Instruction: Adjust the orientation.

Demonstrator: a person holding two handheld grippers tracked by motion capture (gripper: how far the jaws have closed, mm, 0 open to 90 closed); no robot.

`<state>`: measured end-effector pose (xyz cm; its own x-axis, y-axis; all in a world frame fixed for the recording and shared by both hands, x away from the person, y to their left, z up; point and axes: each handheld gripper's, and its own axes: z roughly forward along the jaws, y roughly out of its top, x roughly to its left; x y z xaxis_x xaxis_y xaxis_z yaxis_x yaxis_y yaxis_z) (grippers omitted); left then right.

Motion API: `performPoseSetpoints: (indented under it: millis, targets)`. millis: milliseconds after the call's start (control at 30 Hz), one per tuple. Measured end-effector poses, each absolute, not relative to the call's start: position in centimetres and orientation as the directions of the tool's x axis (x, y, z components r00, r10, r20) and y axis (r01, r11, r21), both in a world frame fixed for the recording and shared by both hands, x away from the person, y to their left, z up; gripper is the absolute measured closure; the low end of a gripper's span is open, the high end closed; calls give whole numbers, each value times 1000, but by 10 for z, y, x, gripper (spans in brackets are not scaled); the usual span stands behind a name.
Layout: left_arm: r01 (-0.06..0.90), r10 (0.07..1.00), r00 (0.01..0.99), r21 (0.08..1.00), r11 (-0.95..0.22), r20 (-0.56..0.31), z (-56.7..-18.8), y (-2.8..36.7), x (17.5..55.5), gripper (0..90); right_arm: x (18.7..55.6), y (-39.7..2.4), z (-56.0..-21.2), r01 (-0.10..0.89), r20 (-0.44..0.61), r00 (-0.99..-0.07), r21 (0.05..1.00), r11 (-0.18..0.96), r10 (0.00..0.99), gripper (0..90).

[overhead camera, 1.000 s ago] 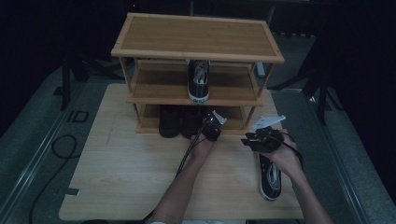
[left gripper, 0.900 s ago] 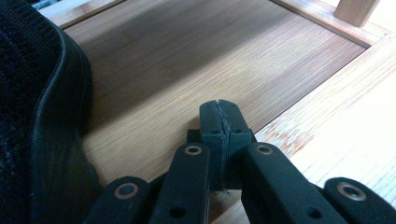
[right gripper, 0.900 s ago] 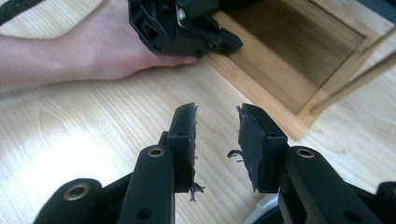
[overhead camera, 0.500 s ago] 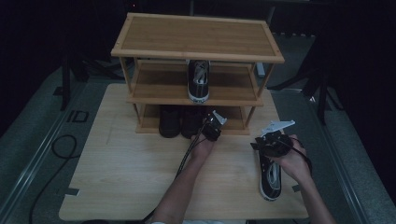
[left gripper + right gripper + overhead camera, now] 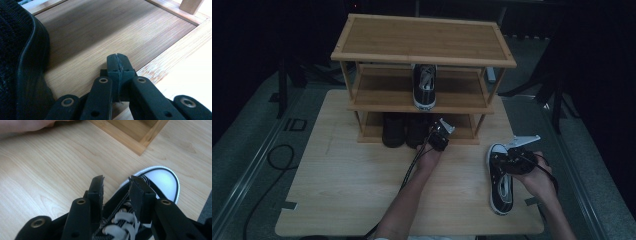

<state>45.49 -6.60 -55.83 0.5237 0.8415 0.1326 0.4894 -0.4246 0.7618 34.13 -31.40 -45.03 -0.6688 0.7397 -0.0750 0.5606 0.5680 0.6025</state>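
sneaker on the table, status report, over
Left gripper shut, empty, at bottom shelf. Right gripper open over black-and-white canvas sneaker on wooden table. Path to wooden rack open.

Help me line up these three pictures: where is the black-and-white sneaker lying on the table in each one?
High view: the sneaker lies at lower right, under the right gripper.
Right gripper view: its white toe cap sits at centre right, just past the open jaws.
Left gripper view: not in it.
Shared landmark: the wooden rack's bottom corner.
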Motion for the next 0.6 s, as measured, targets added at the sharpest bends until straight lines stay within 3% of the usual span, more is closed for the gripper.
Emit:
performPoseSetpoints:
  millis: [600]
  targets:
    - [489,841,524,762,-425,133,-558,-66,455,900,322,-345,-455,617,-19,-642,581,531,767,513]
